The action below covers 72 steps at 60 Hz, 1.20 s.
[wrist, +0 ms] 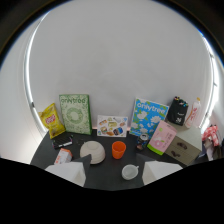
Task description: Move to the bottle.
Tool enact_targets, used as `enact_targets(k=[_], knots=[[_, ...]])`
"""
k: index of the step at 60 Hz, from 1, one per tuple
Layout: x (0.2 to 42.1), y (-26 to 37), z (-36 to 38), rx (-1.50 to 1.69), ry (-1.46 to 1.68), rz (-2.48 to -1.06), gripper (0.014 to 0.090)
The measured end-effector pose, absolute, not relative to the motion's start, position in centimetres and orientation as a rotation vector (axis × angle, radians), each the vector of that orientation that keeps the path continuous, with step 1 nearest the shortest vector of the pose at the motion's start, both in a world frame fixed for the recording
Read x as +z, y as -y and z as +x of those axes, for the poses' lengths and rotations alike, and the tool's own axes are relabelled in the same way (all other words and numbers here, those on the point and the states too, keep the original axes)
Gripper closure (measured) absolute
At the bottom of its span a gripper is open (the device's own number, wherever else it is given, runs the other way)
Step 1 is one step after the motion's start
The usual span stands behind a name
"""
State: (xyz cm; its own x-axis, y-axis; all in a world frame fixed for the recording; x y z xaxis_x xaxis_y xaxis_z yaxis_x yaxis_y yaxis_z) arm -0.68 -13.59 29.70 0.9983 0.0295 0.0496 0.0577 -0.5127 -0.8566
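The bottle (194, 112) is pale with a pinkish label and stands upright at the far right, against the white wall, beside a black pouch (177, 111). Both rest on a raised surface behind a cardboard box (183, 150). My gripper (113, 175) is open over the near part of the dark table (46, 150), its two white fingertips (67, 173) far apart. Nothing is held. A small white cup (130, 171) lies between the fingertips, closer to the right one. The bottle is far beyond the right finger.
Along the wall stand a yellow chip bag (51, 120), a green box (75, 113), a small printed pack (112, 126), a blue box (148, 116) and a pink box (162, 137). An upturned white bowl (92, 151) and an orange cup (118, 149) lie just ahead.
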Motion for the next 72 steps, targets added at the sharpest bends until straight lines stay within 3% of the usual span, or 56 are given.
enact_targets(k=[16, 36, 57, 72], knots=[[28.5, 15.8, 5.1, -0.077, 0.038, -2.133, 0.0187], [28.8, 15.0, 23.2, -0.236, -0.065, -2.111, 0.0186], [30.6, 5.5, 44.2, -0.288, -0.070, -2.055, 0.0188], [30.7, -2.8, 51.2, -0.244, -0.061, -2.054, 0.0187]])
